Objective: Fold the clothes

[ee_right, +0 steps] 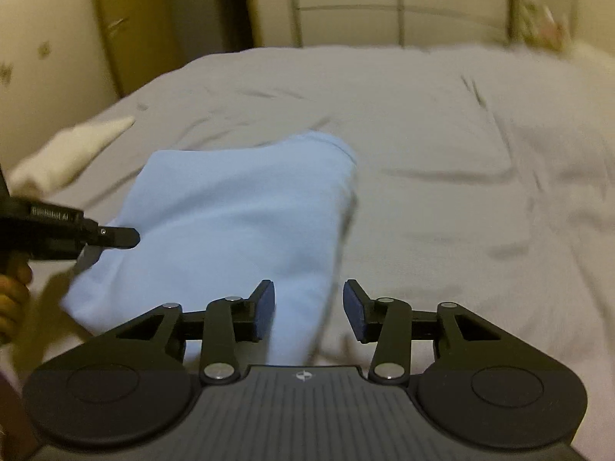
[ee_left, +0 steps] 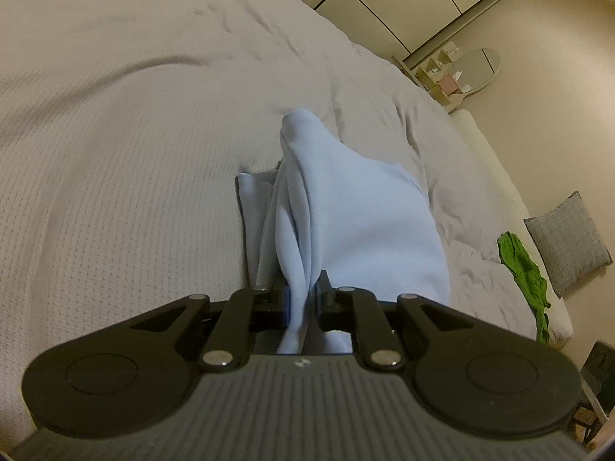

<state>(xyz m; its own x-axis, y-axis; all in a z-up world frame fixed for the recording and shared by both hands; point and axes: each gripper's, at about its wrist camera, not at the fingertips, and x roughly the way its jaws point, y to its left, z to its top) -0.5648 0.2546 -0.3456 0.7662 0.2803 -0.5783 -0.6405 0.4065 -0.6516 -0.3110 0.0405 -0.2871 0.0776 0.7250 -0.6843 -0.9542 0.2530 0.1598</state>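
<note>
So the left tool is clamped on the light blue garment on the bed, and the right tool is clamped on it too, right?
Not quite. The left tool is clamped on the light blue garment on the bed, but the right tool is open: the right wrist view shows its fingers spread apart with the cloth lying between them, ungripped.

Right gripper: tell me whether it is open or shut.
Open. The right gripper has its fingers spread wide apart, with the light blue garment showing in the gap and nothing pinched between them.
</note>
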